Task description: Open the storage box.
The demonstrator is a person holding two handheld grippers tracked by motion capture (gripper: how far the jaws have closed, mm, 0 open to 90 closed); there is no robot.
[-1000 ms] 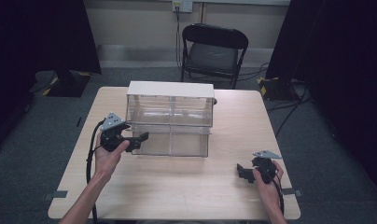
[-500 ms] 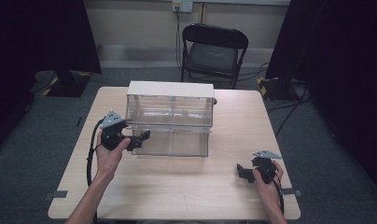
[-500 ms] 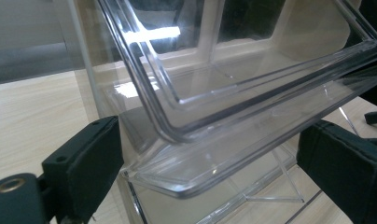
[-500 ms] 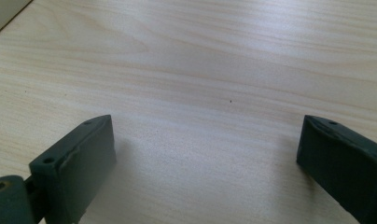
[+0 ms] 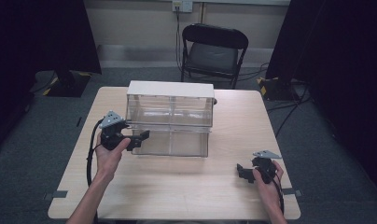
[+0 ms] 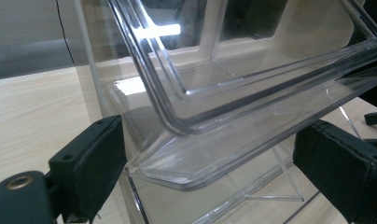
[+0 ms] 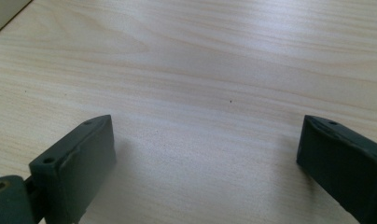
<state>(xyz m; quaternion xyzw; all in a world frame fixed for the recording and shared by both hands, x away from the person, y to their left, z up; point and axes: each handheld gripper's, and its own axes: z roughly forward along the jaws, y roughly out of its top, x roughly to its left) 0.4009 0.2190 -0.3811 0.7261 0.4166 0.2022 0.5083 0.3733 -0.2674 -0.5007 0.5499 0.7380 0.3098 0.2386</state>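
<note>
Left gripper (image 5: 141,136) at left end of clear drawer box (image 5: 170,119), mid-table — jaws spread wide, lower drawer's lip (image 6: 196,172) between them, not pinched. Drawer long axis runs across table. Right gripper (image 5: 242,171) open too — idle, well apart near right edge.

A black folding metal chair (image 5: 214,51) is standing beyond the light wooden table (image 5: 177,186). Black curtains (image 5: 42,37) are hanging on both sides
</note>
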